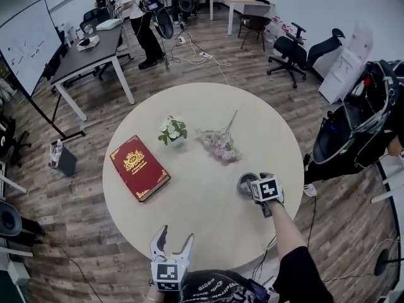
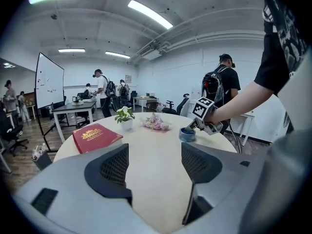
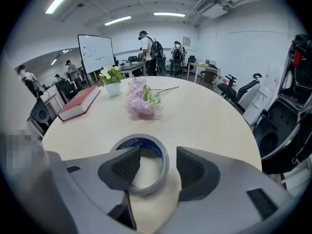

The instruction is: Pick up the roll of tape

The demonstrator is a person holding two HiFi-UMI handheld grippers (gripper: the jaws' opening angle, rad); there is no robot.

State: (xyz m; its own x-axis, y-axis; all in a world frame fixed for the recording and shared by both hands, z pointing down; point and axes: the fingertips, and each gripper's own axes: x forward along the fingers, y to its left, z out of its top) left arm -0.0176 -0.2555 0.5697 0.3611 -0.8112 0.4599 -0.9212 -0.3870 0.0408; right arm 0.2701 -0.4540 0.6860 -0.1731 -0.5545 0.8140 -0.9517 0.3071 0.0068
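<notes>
The roll of tape (image 1: 245, 183), grey outside and blue inside, lies flat on the round beige table (image 1: 202, 216) at its right side. My right gripper (image 1: 251, 185) hangs over it, tilted steeply down. In the right gripper view the tape (image 3: 139, 137) sits between and under the jaws: the left finger (image 3: 122, 167) stands over the hole, the right finger (image 3: 195, 167) outside the near wall, with gaps showing. My left gripper (image 1: 175, 237) is open over the table's near edge, nothing between its jaws. The left gripper view shows the tape (image 2: 186, 134) under the right gripper (image 2: 196, 127).
On the table lie a red book (image 1: 139, 167), a small potted plant (image 1: 172, 131) and a bunch of pink flowers (image 1: 219, 145). A person with a backpack (image 1: 356, 128) stands at the right. Office chairs (image 1: 293, 49) and a desk (image 1: 88, 52) stand farther off.
</notes>
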